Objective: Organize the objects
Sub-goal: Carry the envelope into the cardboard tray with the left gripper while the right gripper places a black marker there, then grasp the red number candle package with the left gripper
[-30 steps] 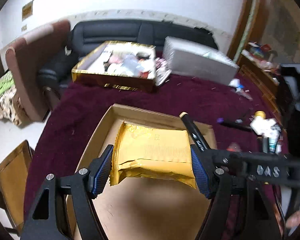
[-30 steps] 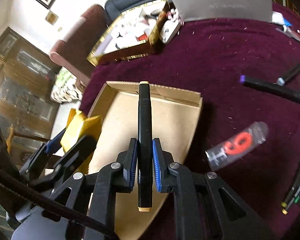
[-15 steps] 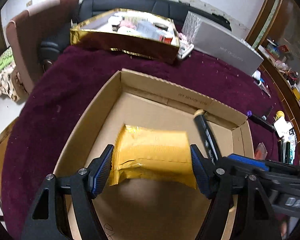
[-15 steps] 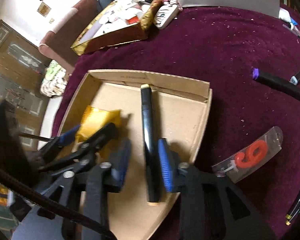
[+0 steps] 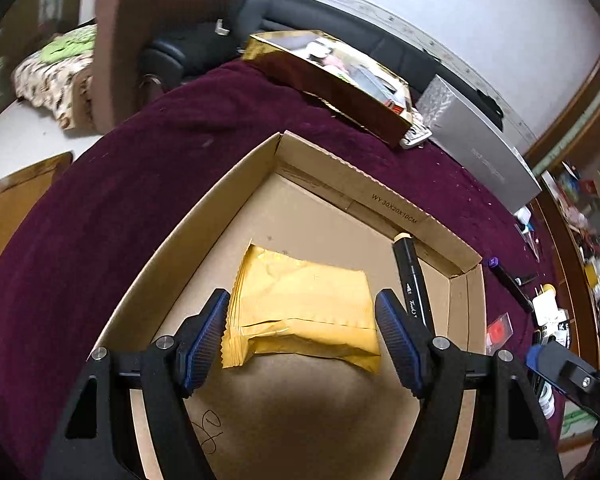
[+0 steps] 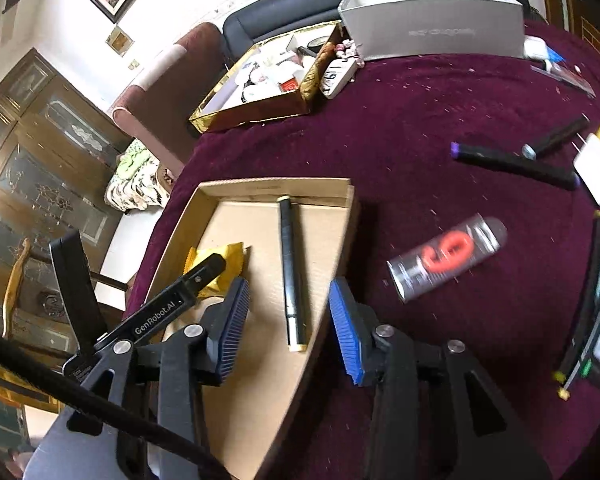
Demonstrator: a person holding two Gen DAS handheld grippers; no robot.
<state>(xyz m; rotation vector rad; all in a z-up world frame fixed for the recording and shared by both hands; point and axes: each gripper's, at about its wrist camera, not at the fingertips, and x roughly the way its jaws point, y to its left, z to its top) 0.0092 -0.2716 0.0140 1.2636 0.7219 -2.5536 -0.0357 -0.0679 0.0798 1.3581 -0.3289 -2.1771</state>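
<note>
A shallow cardboard box [image 5: 364, 192] [image 6: 180, 232] lies on the maroon tablecloth. A yellow snack packet [image 5: 304, 304] [image 6: 216, 258] lies on its floor. A black marker [image 5: 410, 280] [image 6: 290, 268] lies beside it along the right wall. My left gripper [image 5: 302, 334] is open, its pads either side of the packet, the left pad at its edge, the right pad apart. My right gripper [image 6: 288, 322] is open and empty above the marker's near end.
A gold box [image 5: 340, 80] [image 6: 260, 76] of small items and a grey box [image 5: 484, 152] [image 6: 432, 28] stand at the back. Loose markers [image 6: 512, 162], a clear tube with a red 9 [image 6: 448, 256] and small items [image 5: 548, 312] lie right of the cardboard box.
My right gripper opened, dropped the black marker into the box and drew back. My left gripper lowered the yellow packet onto the box floor and loosened its hold.
</note>
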